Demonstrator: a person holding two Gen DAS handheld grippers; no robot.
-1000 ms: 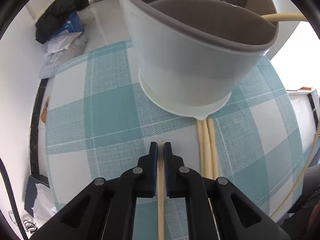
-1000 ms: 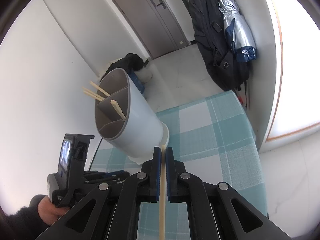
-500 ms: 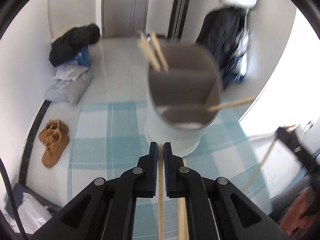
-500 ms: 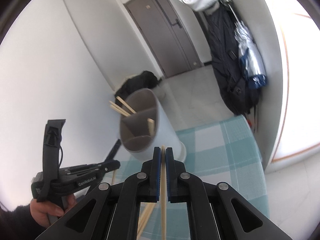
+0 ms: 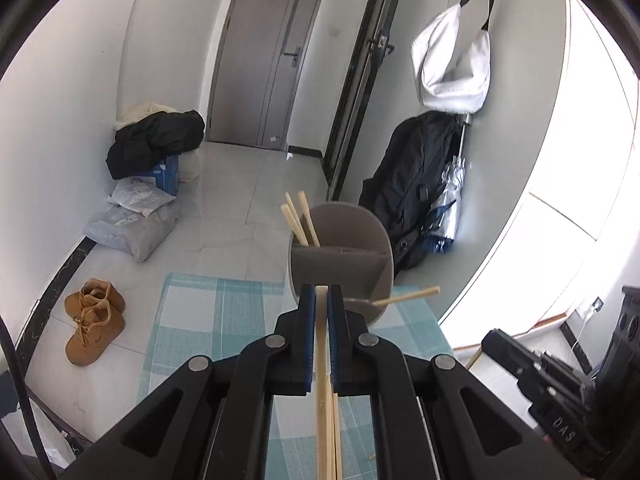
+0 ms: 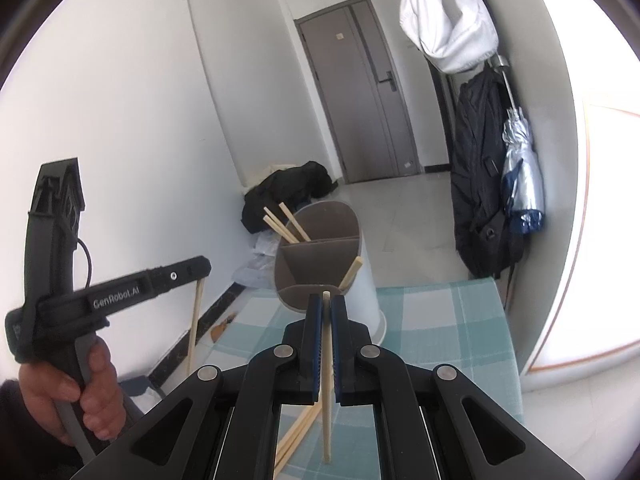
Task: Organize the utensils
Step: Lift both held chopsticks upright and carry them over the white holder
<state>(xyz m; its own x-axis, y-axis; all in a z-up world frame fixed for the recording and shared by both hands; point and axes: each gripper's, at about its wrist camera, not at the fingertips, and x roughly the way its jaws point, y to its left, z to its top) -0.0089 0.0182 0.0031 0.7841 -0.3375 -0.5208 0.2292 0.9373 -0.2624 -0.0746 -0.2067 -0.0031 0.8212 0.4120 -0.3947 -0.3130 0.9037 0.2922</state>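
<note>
I am pinching one chopstick (image 5: 321, 360) between the pressed-together pads of my left gripper (image 5: 321, 300), and my right gripper (image 6: 327, 308) is clamping a second chopstick (image 6: 327, 380) the same way. The divided utensil holder (image 6: 320, 256) is standing on the teal checked tablecloth (image 6: 440, 320) just ahead of both, three sticks (image 6: 286, 226) leaning in its far compartment and one stick (image 6: 351, 273) in a nearer one, while loose chopsticks (image 6: 298, 432) are lying on the cloth below my right gripper
</note>
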